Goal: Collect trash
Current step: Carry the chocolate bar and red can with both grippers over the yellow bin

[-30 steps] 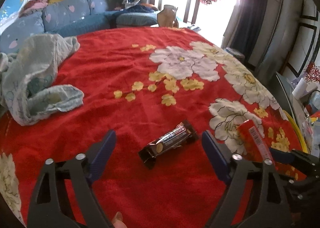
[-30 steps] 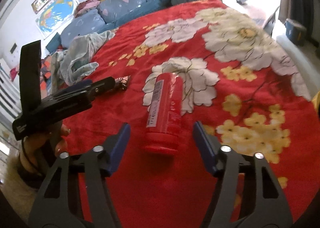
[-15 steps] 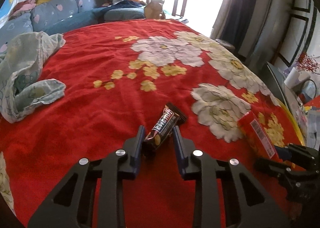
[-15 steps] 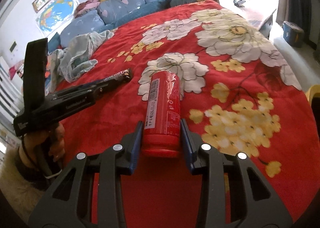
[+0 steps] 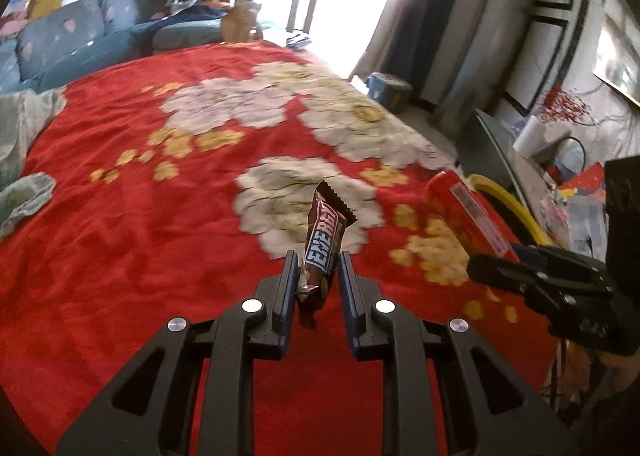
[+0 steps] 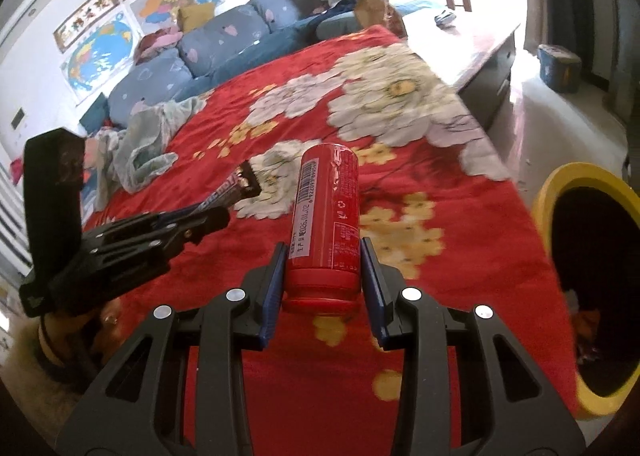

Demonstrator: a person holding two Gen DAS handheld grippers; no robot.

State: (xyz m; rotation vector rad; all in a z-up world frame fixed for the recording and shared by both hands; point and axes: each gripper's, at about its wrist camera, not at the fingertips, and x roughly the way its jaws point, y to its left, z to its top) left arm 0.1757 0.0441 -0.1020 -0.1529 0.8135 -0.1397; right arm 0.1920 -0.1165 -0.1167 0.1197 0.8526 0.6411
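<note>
Both pieces are gripped, your left tool (image 5: 314,276) clamped on the energy-bar wrapper (image 5: 326,240) at frame centre, your right tool (image 6: 322,276) on the red can (image 6: 326,215), so carry them level to the yellow-rimmed bin (image 6: 560,183) at right.

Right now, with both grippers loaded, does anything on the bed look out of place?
Only the crumpled pale cloth bunched at the far edge of the red floral blanket. The snack bar wrapper and red can sit squarely gripped; nothing spilled.
</note>
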